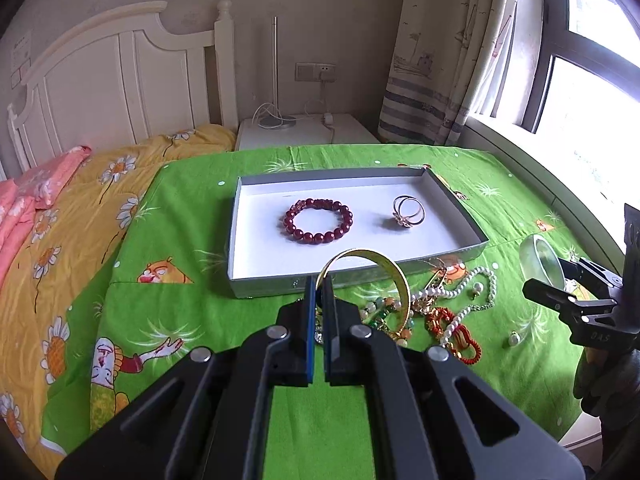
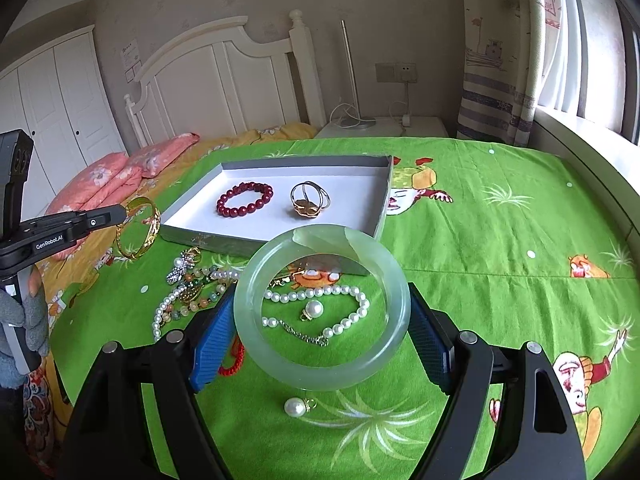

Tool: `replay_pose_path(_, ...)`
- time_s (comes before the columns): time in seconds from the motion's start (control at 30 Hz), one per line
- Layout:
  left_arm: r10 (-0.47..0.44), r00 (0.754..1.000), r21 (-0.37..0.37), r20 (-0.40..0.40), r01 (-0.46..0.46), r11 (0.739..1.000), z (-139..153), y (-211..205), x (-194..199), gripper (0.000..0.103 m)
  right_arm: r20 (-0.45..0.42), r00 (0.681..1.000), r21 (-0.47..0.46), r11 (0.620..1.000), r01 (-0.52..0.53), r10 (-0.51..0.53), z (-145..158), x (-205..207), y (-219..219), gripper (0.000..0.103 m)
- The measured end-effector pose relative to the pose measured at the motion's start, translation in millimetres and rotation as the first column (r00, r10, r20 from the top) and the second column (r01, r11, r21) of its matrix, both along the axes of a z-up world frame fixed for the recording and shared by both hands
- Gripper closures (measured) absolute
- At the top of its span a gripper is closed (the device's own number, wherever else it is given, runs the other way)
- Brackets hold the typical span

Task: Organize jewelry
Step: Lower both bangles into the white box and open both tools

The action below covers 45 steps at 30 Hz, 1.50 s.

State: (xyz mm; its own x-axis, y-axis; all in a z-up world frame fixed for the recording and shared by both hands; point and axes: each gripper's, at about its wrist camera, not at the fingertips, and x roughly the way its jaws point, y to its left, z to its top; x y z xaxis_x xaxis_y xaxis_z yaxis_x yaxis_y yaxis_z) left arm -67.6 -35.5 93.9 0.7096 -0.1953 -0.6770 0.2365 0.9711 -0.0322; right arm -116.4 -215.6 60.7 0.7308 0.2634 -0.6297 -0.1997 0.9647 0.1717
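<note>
Pinching the rim of a gold bangle [image 1: 384, 276], the left gripper [image 1: 319, 284] has its fingers pressed together on the thin band, so the hoop hangs off the tips and leans toward three o'clock in the left wrist view. Beyond it at twelve o'clock lies the shallow grey box [image 1: 460, 254] on the green cloth [image 1: 200, 312] of the surface, with a red bead bracelet [image 1: 319, 221] at its middle and a double ring [image 1: 408, 211] toward two o'clock. At four o'clock from the bangle sits the loose heap: a pearl string [image 1: 460, 292], green and amber beads, a red cord piece [image 1: 460, 332].

In the right wrist view, the right gripper [image 2: 322, 322] is spread wide around a pale green bangle [image 2: 322, 308], its blue pads bearing on the outer edge at nine and three o'clock. The ring looks lifted off the cloth, with a pearl necklace [image 2: 320, 292] showing through its opening.

Judging the risks: the gold hoop is held by one narrow edge, so a quick swing could pivot it out of the grip short of the box. The green bangle looks smooth and hard, held across its widest span; a small slackening could let it slide and drop onto the pearls below. Both grippers heading for one box could also collide.
</note>
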Motion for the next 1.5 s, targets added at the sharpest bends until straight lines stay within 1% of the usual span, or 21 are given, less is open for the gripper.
replay_pose_path(0.13, 0.006, 1.0, -0.002, -0.007, -0.006, 1.0, -1, -3, 26, 0.101, -0.02, 1.0, -0.025, 1.0, -0.018, 0.018, 4, 35, 7, 0.026)
replay_pose_path(0.27, 0.028, 0.999, -0.001, -0.017, -0.028, 1.0, -3, -5, 56, 0.101, -0.061, 0.998, -0.016, 1.0, -0.021, 0.02, 3, 74, 12, 0.026)
replay_pose_path(0.43, 0.056, 0.997, -0.033, -0.056, -0.058, 0.998, -13, 2, 94, 0.101, -0.101, 0.994, -0.014, 0.999, -0.038, 0.036, 0, 112, 24, 0.026)
replay_pose_path(0.6, 0.085, 0.99, -0.08, -0.114, -0.095, 0.992, -27, 13, 128, 0.101, -0.138, 0.989, -0.027, 0.998, -0.058, 0.054, -5, 141, 36, 0.026)
replay_pose_path(0.7, 0.097, 0.986, -0.089, -0.135, -0.109, 0.99, -33, 16, 145, 0.101, -0.174, 0.982, -0.032, 0.997, -0.073, 0.067, -9, 159, 42, 0.026)
replay_pose_path(0.83, 0.109, 0.981, -0.098, -0.162, -0.126, 0.987, -42, 16, 167, 0.101, -0.213, 0.974, -0.049, 0.995, -0.082, 0.07, -18, 178, 53, 0.026)
replay_pose_path(1.03, 0.137, 0.971, -0.121, -0.198, -0.163, 0.979, -57, 18, 198, 0.101, -0.254, 0.966, -0.086, 0.994, -0.066, 0.042, -29, 197, 58, 0.026)
replay_pose_path(1.13, 0.139, 0.967, -0.152, -0.213, -0.173, 0.973, -62, 19, 208, 0.101, -0.259, 0.966, -0.067, 0.997, -0.038, 0.019, -31, 202, 53, 0.025)
replay_pose_path(1.17, 0.143, 0.965, -0.163, -0.218, -0.18, 0.97, -64, 19, 211, 0.1, -0.248, 0.969, -0.052, 0.998, -0.029, 0.015, -29, 203, 49, 0.023)
replay_pose_path(1.2, 0.147, 0.963, -0.171, -0.226, -0.188, 0.967, -65, 20, 214, 0.1, -0.24, 0.971, -0.039, 0.999, -0.021, 0.011, -26, 202, 46, 0.019)
replay_pose_path(1.23, 0.149, 0.96, -0.18, -0.235, -0.194, 0.964, -67, 21, 215, 0.098, -0.231, 0.973, -0.024, 1.0, -0.016, 0.01, -22, 200, 43, 0.018)
replay_pose_path(1.27, 0.151, 0.959, -0.186, -0.242, -0.198, 0.962, -69, 22, 215, 0.09, -0.222, 0.975, -0.008, 1.0, -0.015, 0.012, -18, 197, 39, 0.018)
replay_pose_path(1.3, 0.154, 0.958, -0.184, -0.241, -0.201, 0.962, -69, 22, 214, 0.076, -0.211, 0.977, 0.004, 1.0, -0.012, 0.013, -14, 196, 35, 0.018)
replay_pose_path(1.33, 0.16, 0.959, -0.176, -0.233, -0.203, 0.963, -70, 22, 212, 0.067, -0.2, 0.98, 0.016, 1.0, -0.008, 0.011, -9, 193, 31, 0.018)
replay_pose_path(1.37, 0.166, 0.961, -0.17, -0.222, -0.206, 0.964, -70, 22, 208, 0.054, -0.192, 0.981, 0.03, 1.0, -0.002, 0.008, -6, 189, 26, 0.018)
replay_pose_path(1.43, 0.157, 0.964, -0.184, -0.213, -0.198, 0.963, -69, 23, 202, 0.052, -0.185, 0.983, 0.062, 0.998, 0.013, -0.001, -1, 184, 16, 0.018)
replay_pose_path(1.47, 0.158, 0.965, -0.188, -0.211, -0.199, 0.962, -68, 23, 199, 0.049, -0.181, 0.983, 0.07, 0.997, 0.022, -0.009, 0, 182, 11, 0.018)
replay_pose_path(1.5, 0.159, 0.966, -0.198, -0.204, -0.2, 0.96, -66, 23, 196, 0.042, -0.178, 0.984, 0.073, 0.997, 0.03, -0.016, 1, 180, 7, 0.018)
